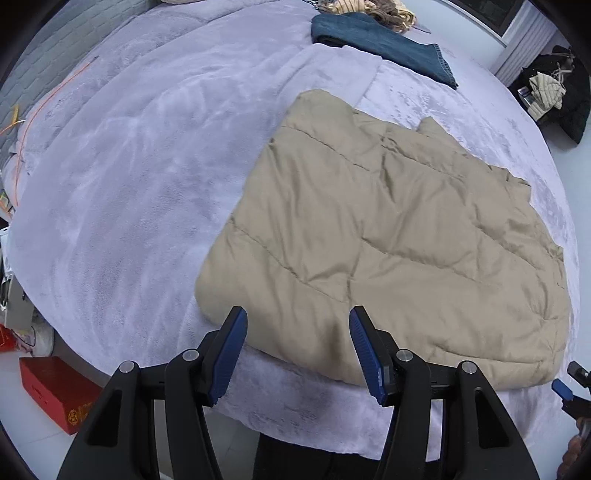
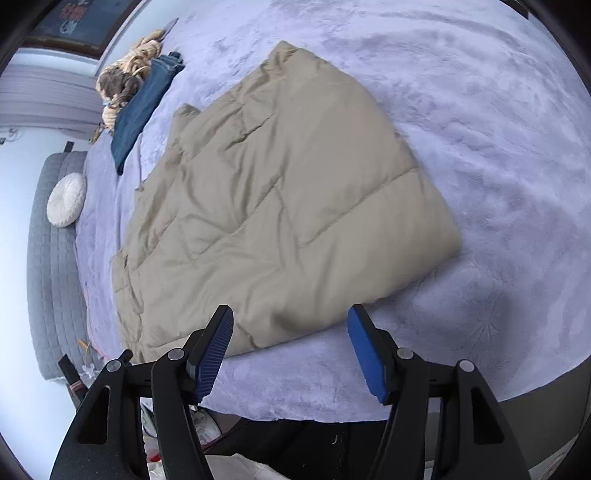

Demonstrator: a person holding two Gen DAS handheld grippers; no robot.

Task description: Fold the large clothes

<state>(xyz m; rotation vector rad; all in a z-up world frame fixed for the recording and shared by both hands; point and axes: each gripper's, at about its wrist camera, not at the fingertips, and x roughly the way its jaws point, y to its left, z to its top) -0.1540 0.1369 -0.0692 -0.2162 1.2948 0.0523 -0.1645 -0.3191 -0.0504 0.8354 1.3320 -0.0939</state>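
A beige quilted garment (image 1: 380, 236) lies folded flat on the lilac plush bed cover (image 1: 129, 184). In the left wrist view my left gripper (image 1: 299, 347) hangs open above the garment's near edge, nothing between its blue pads. The right gripper's blue tip (image 1: 561, 387) peeks in at the right border. In the right wrist view the same garment (image 2: 280, 206) spreads ahead, and my right gripper (image 2: 291, 347) stands open over its near corner and the bed cover (image 2: 498, 166), holding nothing.
Folded blue jeans (image 1: 388, 40) and a patterned brown-and-cream garment (image 1: 369, 9) lie at the bed's far side. A red box (image 1: 55, 391) sits on the floor at left. A grey quilted bench (image 2: 51, 258) with a round white cushion (image 2: 66, 199) stands beside the bed.
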